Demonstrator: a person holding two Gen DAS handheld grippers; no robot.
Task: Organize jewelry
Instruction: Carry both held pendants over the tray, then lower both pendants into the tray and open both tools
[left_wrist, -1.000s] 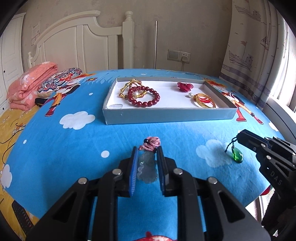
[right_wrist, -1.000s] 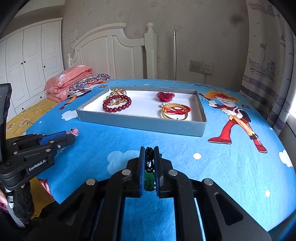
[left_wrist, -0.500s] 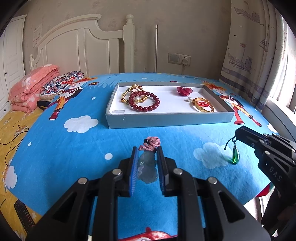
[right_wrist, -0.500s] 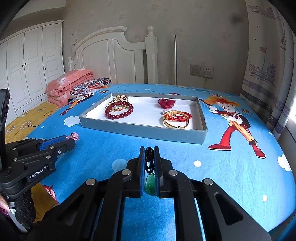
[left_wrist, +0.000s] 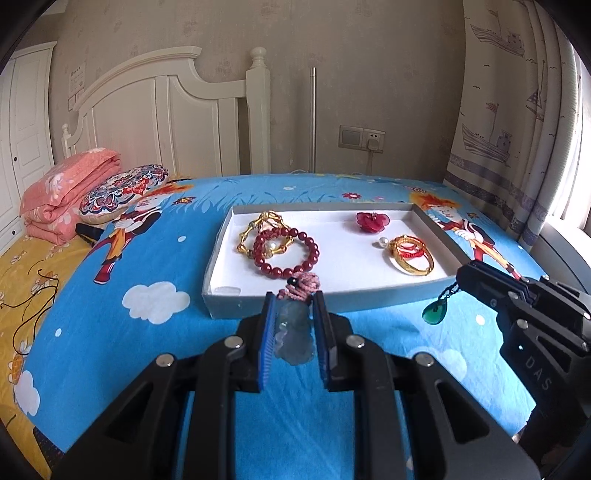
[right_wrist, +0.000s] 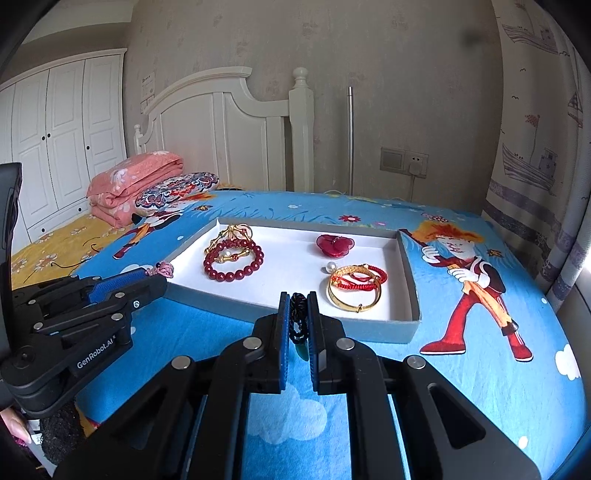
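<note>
Your left claw is closed on a pale grey-green carved pendant with a pink cord; your right claw pinches the black cord of a green pendant. Both hang just short of the tray ahead, which already holds bracelets and bangles. These two remain to place.

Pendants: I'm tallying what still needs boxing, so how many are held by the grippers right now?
2: a pale jade pendant in the left gripper; a green pendant hanging from the right gripper.
</note>
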